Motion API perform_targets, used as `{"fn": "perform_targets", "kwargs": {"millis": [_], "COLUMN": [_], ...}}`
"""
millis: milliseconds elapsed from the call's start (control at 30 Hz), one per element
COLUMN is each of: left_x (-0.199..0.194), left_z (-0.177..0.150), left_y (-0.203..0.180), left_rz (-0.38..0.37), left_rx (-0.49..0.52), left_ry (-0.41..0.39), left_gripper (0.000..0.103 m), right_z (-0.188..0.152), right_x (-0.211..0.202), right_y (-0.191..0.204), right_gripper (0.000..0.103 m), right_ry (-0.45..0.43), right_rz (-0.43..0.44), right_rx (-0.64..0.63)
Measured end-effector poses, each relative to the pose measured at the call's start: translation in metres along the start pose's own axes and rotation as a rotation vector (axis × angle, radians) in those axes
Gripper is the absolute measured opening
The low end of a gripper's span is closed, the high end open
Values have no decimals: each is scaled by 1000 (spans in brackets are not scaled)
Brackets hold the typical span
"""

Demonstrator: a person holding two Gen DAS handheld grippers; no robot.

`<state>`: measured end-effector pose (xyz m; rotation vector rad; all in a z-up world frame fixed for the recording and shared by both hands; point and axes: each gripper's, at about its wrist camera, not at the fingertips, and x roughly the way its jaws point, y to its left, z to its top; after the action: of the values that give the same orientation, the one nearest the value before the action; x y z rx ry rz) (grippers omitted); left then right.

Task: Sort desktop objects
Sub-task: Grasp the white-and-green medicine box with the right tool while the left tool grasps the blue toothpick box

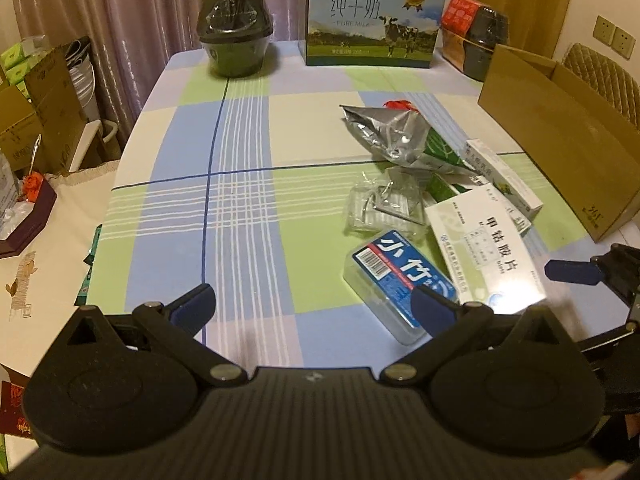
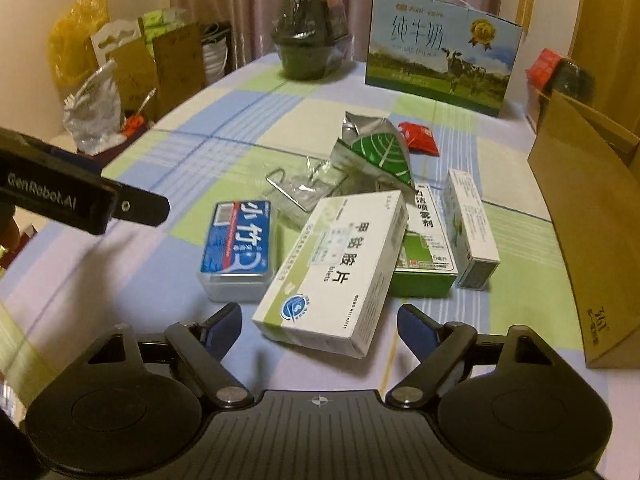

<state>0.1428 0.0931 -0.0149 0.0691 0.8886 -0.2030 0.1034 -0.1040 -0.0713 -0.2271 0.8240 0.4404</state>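
On the checked tablecloth (image 2: 160, 272) the clutter sits in one heap toward the right side of the table, and reading it left to right in the right wrist view gives the order of work. At about eleven o'clock from the right gripper (image 2: 320, 326) lies the clear floss-pick box (image 2: 236, 248) with its blue label, flat, long axis running away from the camera. Behind it is a crumpled clear wrapper (image 2: 304, 188), then the silver-and-green foil pouch (image 2: 376, 152) with a small red packet (image 2: 418, 138) beyond it at one o'clock. Dead ahead at twelve lies the white tablet carton (image 2: 340, 268) — its near end between the right gripper's spread fingers, nothing yet gripped. Its long axis points away and slightly right, and it rests tilted on a green spray box (image 2: 424, 256). Further right is a slim white carton (image 2: 472, 228), then the open cardboard box (image 2: 592, 224) at three o'clock, probably the bin.

The left gripper (image 1: 316, 304) is also wide open and empty; the floss-pick box (image 1: 400, 280) is at its one o'clock, close to the right fingertip. So the right hand is nearer the tablet carton, and judging by the alignment it need only advance and close across the carton's narrow width.
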Motion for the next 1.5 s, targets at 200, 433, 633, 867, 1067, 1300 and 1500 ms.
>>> {"fn": "perform_targets", "kwargs": {"millis": [200,433,633,867,1067,1300,1500], "left_x": [14,22,23,26,44,68,68], "left_z": [0,-2,-3,5,11,13,8], "left_y": [2,2,-1,-20,-47,-66,-70], "left_rz": [-3,-17,-32,-58,-83,-39,-32], "left_rx": [4,-3,-16,0,11,-5,20], "left_ry": [11,23,33,33,55,75,86], "left_gripper": [102,102,102,102,102,84,62], "right_z": [-1,-1,0,-1,-6,-15,-20], "right_x": [16,27,17,-2,-14,-16,-16], "right_y": [2,6,-5,-22,-39,-65,-78], "right_gripper": [82,79,71,69,69,69,69], "right_ry": [22,18,-3,-36,-52,-31,-3], "right_rz": [-6,-32,-34,-47,-73,-88,-57], "right_rx": [1,-30,-30,-38,-31,17,90]}}
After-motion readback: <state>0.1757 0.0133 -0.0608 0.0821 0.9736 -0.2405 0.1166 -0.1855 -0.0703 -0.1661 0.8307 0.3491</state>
